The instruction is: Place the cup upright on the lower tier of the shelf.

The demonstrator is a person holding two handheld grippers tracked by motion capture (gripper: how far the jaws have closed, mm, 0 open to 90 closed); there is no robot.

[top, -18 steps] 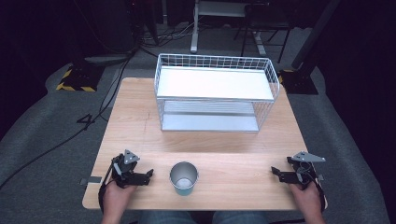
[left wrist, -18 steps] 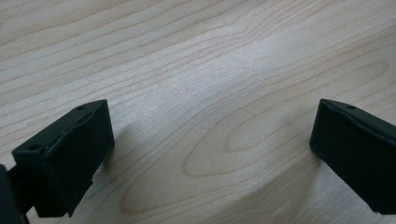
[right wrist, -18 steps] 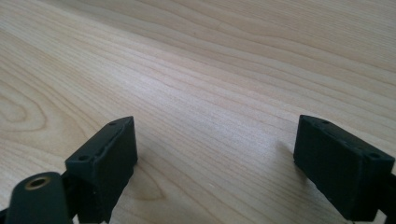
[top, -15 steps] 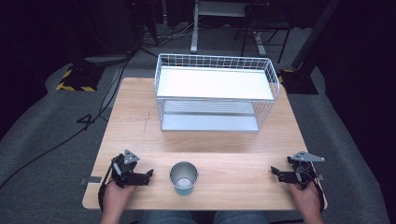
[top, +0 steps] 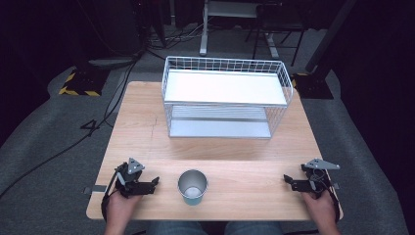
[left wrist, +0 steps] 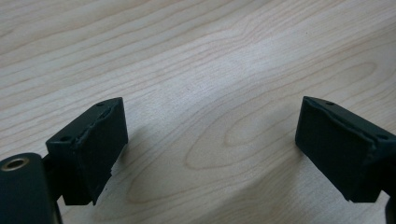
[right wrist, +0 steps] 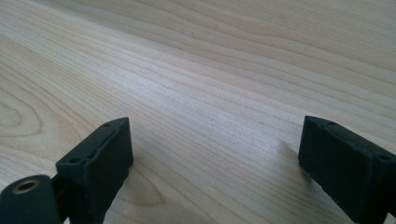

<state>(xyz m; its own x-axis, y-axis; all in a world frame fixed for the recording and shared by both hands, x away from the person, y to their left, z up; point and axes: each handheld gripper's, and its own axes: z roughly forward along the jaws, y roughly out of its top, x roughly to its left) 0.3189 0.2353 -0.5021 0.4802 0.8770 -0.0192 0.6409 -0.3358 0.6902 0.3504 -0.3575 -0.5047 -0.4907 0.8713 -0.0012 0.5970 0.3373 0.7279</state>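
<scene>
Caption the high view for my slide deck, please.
Metal cup stands between open left gripper and right gripper, before a wire rack.

Bare table runs between the cup at the near edge and the wire rack blocking the far half.

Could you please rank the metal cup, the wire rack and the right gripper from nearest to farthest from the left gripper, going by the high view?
1. Metal cup, just beside the left gripper, at the table's near edge.
2. Wire rack, at the far middle of the table.
3. Right gripper, at the opposite near corner.
</scene>
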